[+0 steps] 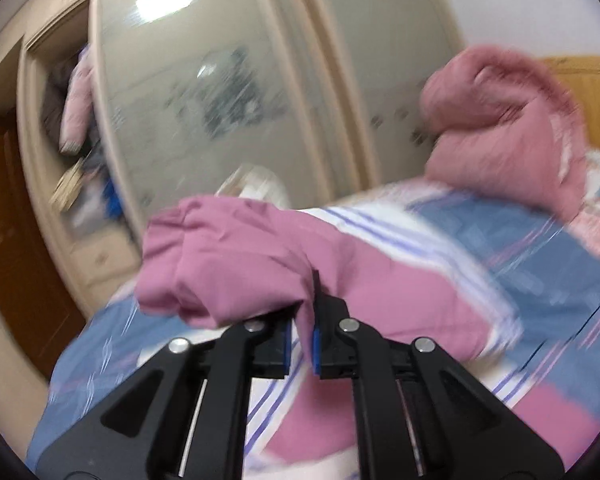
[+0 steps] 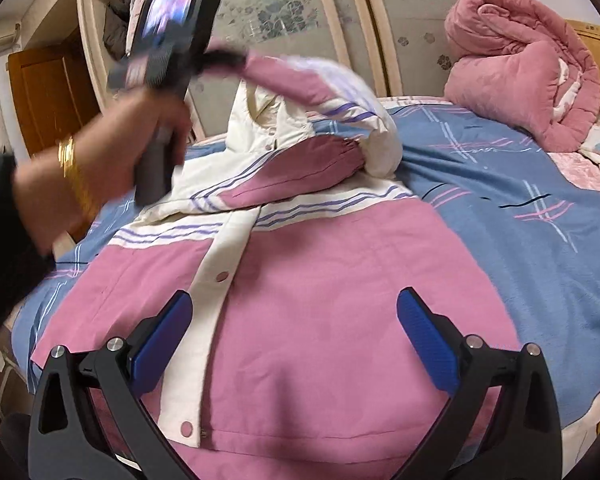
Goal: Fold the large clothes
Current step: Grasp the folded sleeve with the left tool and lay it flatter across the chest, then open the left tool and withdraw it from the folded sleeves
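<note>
Clamping pink sleeve (image 1: 236,256) in left gripper (image 1: 302,336), right gripper (image 2: 296,328) spread above jacket (image 2: 320,280)

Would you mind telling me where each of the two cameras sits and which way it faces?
Left wrist: on the left gripper, raised over the bed and facing the wardrobe doors; its own jaws are shut on a pink sleeve.
Right wrist: on the right gripper, low over the jacket, looking across the bed toward the wardrobe; its jaws stand open, and the person's left hand shows with the left gripper.
Shared: the jacket, the blue bedspread, the pink quilt and the wardrobe doors.
</note>
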`<control>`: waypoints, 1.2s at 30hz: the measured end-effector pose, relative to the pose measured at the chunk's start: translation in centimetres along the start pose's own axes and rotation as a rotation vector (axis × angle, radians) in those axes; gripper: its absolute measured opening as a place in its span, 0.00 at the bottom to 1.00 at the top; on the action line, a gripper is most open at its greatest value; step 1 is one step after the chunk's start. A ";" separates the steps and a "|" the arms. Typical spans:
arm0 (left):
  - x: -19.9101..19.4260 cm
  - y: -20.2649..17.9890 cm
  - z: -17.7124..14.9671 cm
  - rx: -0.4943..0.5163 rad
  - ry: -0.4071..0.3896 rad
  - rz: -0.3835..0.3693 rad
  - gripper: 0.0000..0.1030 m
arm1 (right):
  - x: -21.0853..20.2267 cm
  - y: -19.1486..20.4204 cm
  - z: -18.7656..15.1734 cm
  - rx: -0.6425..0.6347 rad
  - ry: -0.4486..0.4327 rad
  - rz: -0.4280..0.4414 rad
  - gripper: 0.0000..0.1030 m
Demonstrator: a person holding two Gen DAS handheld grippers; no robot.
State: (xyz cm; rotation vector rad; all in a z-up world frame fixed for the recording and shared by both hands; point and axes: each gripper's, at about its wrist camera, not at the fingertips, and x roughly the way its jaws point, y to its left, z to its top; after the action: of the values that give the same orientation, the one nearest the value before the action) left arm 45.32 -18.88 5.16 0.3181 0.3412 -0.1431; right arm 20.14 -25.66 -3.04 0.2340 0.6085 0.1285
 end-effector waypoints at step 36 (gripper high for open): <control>-27.2 12.9 -20.7 -0.324 0.156 0.060 0.98 | -3.4 0.9 -1.4 -0.083 -0.144 -0.025 0.99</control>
State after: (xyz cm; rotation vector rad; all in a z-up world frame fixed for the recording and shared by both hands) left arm 16.05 2.38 -0.16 0.0186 0.5013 -0.0031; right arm 16.53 -25.17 -2.04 0.1536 0.4622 0.1111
